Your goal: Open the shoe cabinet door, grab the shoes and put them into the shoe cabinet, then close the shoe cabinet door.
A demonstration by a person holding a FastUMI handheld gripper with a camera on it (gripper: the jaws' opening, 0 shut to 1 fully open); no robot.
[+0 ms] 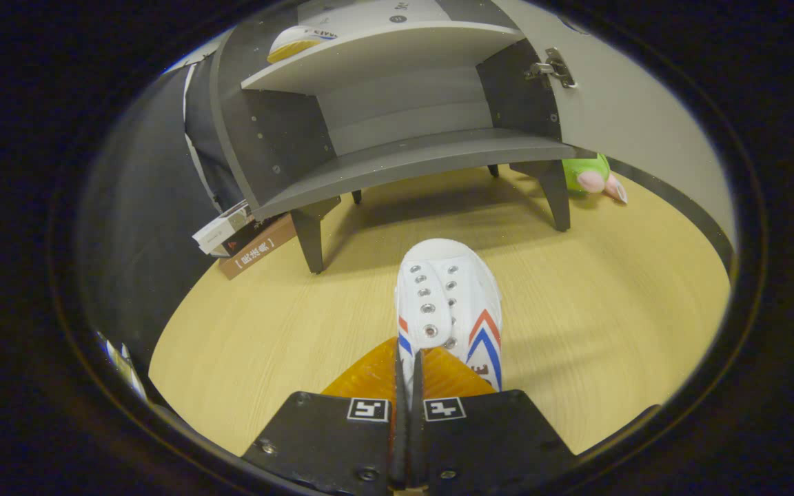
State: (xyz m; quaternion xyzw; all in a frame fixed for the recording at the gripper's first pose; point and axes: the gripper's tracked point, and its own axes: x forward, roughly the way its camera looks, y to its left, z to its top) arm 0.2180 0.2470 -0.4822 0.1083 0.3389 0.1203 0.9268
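Gripping a white canvas shoe (449, 303), gripper (407, 365) faces grey cabinet (404, 162)

gripper (407, 365): fingers pinched on white shoe (449, 303), toe toward 12 o'clock | shoe cabinet (397, 158): beyond, door (617, 117) open at 2 o'clock | second shoe (297, 41): upper shelf | green plush toy (590, 176): on floor behind door

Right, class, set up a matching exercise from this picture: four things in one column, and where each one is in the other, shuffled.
1. shoe
2. plush toy
3. boxes
4. cabinet door

A. swung open
B. on the floor by the cabinet's right leg
C. pinched in the closed gripper
D. by its left leg

Pairs: 1-C, 2-B, 3-D, 4-A
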